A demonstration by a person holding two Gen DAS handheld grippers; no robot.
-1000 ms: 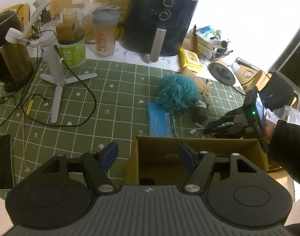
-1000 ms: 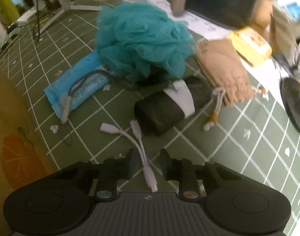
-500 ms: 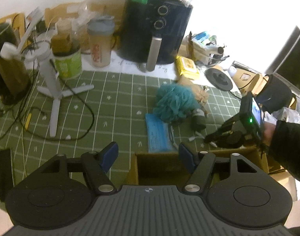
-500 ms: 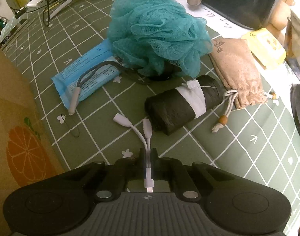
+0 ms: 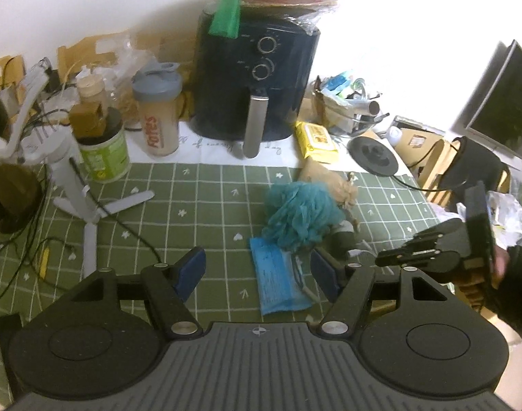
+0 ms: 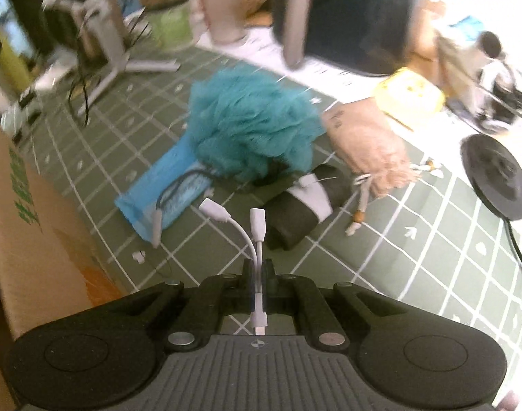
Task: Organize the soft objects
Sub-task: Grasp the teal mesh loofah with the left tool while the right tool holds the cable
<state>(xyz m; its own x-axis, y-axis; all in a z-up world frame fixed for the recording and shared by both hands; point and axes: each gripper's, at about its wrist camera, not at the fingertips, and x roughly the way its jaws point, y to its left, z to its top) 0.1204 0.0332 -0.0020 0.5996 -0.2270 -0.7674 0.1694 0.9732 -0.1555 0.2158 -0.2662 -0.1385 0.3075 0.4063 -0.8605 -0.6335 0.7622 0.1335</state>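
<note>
My right gripper (image 6: 258, 270) is shut on a white splitter cable (image 6: 257, 233), lifted off the green checked mat (image 6: 432, 257); its two plugs stick up ahead of the jaws. Behind it lie a teal bath pouf (image 6: 250, 126), a blue packet (image 6: 172, 185) with a black cord across it, a black roll with a white band (image 6: 305, 205) and a tan drawstring pouch (image 6: 367, 140). My left gripper (image 5: 261, 270) hangs open above the mat with nothing between its blue pads, over the blue packet (image 5: 278, 281) and near the pouf (image 5: 298, 215). The right gripper (image 5: 391, 260) shows at the right edge there.
A cardboard box (image 6: 31, 226) stands at the left of the right wrist view. At the back are a black air fryer (image 5: 254, 78), a shaker bottle (image 5: 158, 113), a green tub (image 5: 105, 154), a white stand (image 5: 76, 185), yellow wipes (image 5: 315, 140) and a black disc (image 5: 373, 156).
The right gripper closed on the white cable and lifted it off the mat. The left gripper moved up and back; the cardboard box under it has left its view.
</note>
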